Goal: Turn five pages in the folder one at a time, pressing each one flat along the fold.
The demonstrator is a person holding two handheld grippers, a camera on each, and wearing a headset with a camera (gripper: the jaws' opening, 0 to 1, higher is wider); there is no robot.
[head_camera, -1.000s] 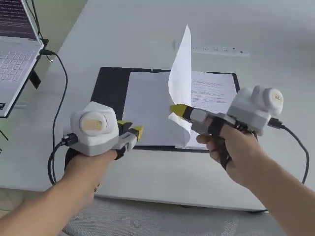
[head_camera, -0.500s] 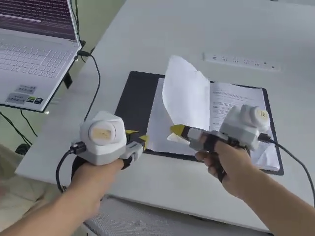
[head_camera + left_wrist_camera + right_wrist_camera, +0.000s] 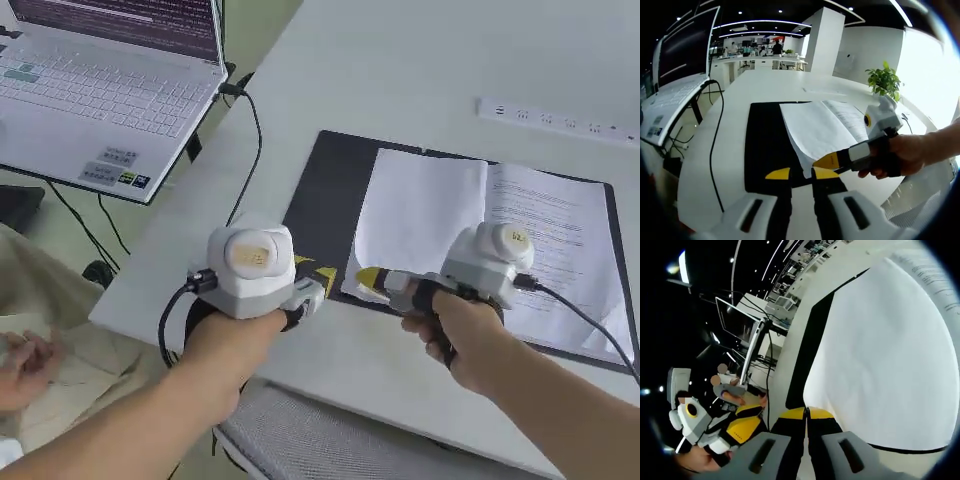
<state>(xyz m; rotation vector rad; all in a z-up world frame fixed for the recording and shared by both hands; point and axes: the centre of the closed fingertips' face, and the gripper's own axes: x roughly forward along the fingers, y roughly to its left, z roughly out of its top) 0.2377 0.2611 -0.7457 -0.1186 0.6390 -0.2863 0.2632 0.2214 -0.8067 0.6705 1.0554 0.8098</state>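
A black folder (image 3: pixel 318 190) lies open on the white table. A blank white page (image 3: pixel 420 220) has come over to its left half and lies almost flat. My right gripper (image 3: pixel 368 277) is shut on that page's near corner, low at the folder's front edge. In the right gripper view the page (image 3: pixel 880 350) spreads out from the closed jaws of the right gripper (image 3: pixel 806 412). My left gripper (image 3: pixel 318 275) hovers just left of it, open and holding nothing. The left gripper view has its own left gripper (image 3: pixel 801 174) over the folder (image 3: pixel 765 135), beside the page (image 3: pixel 815 125).
A printed page (image 3: pixel 560 240) fills the folder's right half. An open laptop (image 3: pixel 110 70) stands at the far left, its cable (image 3: pixel 250 150) trailing along the table edge. A power strip (image 3: pixel 560 120) lies behind the folder. A person's hand (image 3: pixel 25 365) rests below the table's left side.
The page, upright a second ago, has swung over to the left and down onto the folder's left half, with the right gripper still holding its corner. The left gripper has stayed at the front edge.
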